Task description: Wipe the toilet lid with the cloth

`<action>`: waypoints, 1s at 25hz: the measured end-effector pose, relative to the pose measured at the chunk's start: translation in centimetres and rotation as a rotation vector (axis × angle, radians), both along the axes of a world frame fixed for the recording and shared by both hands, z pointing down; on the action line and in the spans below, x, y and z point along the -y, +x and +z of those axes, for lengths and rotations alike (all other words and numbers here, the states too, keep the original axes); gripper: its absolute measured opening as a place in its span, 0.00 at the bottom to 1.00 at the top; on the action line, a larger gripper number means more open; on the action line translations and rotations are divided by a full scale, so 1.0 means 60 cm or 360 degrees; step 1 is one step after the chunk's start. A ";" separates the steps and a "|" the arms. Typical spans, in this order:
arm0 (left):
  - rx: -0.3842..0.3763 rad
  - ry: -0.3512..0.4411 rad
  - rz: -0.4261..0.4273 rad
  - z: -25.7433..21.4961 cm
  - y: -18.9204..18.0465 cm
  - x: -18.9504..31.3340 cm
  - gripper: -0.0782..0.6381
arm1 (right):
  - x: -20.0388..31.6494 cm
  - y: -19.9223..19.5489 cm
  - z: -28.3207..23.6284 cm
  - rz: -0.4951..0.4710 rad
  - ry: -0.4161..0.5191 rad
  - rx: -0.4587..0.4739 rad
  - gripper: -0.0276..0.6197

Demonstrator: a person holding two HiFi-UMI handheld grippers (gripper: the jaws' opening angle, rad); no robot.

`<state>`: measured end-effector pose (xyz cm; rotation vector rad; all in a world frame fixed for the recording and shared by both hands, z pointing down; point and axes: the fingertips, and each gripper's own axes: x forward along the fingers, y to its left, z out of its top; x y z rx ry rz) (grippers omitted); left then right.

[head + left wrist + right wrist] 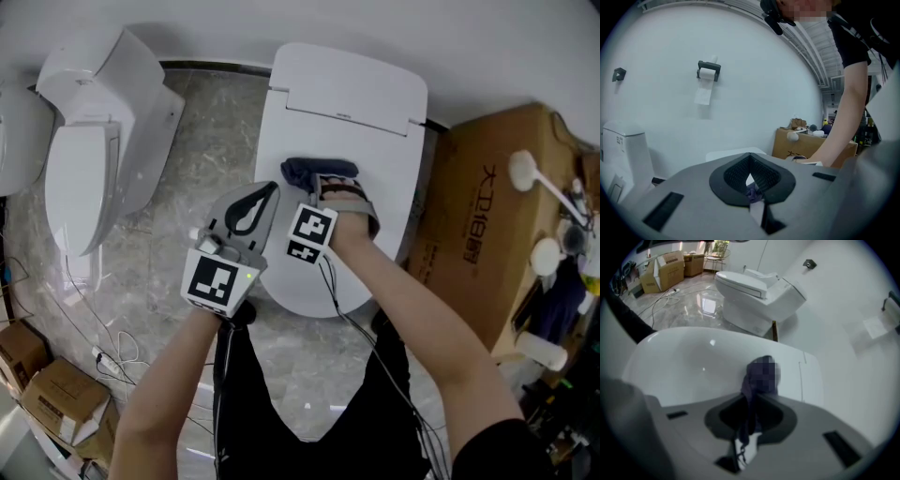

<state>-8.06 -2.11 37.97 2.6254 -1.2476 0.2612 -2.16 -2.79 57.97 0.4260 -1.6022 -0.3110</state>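
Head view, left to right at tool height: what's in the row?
Second toilet → left tool → right tool, shut on the cloth → cardboard box. The lidded toilet spans both tools, so it is left out.

The cloth (319,170) is navy blue, the toilet lid (352,103) glossy white. Left tool (272,191) grey with black jaw lining, its cube patterned in black-and-white squares. Floor (202,131) grey veined marble; cardboard box (483,216) brown

White wall (469,37), grey marble floor (202,141), second toilet (94,159) left, cardboard box (478,225) right.
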 end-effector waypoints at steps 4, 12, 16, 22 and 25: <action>-0.0003 -0.0009 0.0003 -0.001 0.002 -0.003 0.12 | -0.029 -0.004 0.001 -0.0003 -0.0018 0.0008 0.14; 0.0001 -0.0001 0.0011 -0.002 0.008 -0.009 0.12 | -0.087 -0.014 0.004 -0.0025 -0.0069 0.0032 0.14; -0.0003 0.0010 0.0014 -0.007 0.013 -0.008 0.12 | -0.116 -0.016 0.005 -0.0037 -0.0090 0.0042 0.15; -0.0009 0.0002 -0.0002 -0.002 0.011 -0.009 0.12 | -0.159 -0.026 0.006 -0.0069 -0.0116 0.0060 0.14; -0.0016 -0.0005 -0.0009 0.003 0.009 -0.013 0.12 | -0.176 -0.032 0.007 -0.0078 -0.0134 0.0066 0.15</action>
